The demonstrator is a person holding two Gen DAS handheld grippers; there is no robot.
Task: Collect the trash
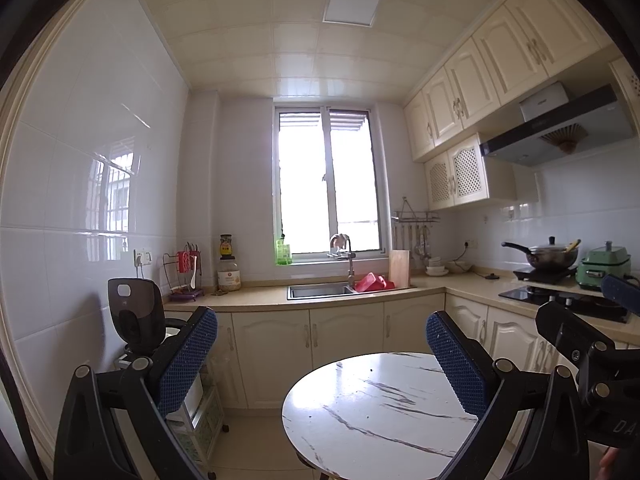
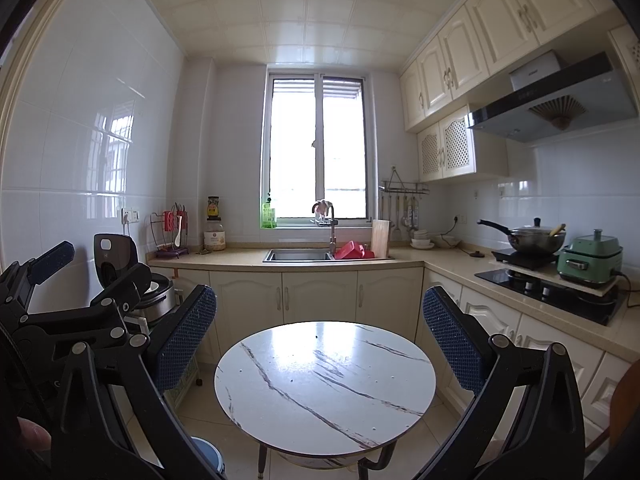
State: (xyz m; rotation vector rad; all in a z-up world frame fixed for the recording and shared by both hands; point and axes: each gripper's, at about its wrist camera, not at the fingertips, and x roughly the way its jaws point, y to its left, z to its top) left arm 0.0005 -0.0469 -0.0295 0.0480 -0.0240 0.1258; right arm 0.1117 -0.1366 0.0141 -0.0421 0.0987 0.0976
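My left gripper (image 1: 320, 352) is open and empty, held above the near edge of a round white marble-pattern table (image 1: 380, 404). My right gripper (image 2: 320, 328) is open and empty, held above the same table (image 2: 324, 388). The right gripper also shows at the right edge of the left wrist view (image 1: 600, 320). The left gripper also shows at the left edge of the right wrist view (image 2: 76, 280). Only a few tiny dark specks lie on the tabletop. No larger piece of trash shows in either view. A blue bin rim (image 2: 206, 454) shows on the floor under the table's left side.
A counter with a sink (image 2: 298, 255) and red basin (image 2: 352, 250) runs along the back wall. A stove with a wok (image 2: 536, 238) and a green appliance (image 2: 590, 258) stand right. A rice cooker (image 2: 120, 264) on a cart stands left.
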